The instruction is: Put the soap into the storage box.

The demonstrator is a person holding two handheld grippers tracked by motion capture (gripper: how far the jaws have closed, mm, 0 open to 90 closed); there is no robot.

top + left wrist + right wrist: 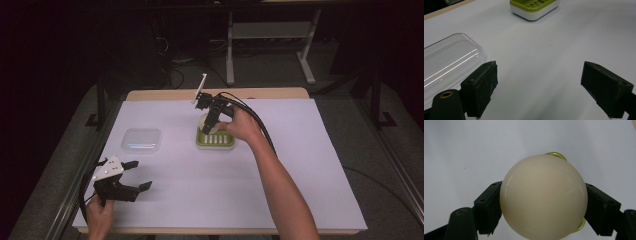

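1. Over the green soap dish (216, 140), we have the right gripper (209, 121) clamped on both sides of a cream soap bar (544, 197).
2. Left of the dish: clear lid (142, 140), untouched.
3. Near the lid, left gripper (134, 175) idles, jaws wide, empty.
4. Likely left: seat soap, fit lid.

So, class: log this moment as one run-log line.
right gripper: shut on cream soap above green dish | left gripper: open, idle | clear lid: on table
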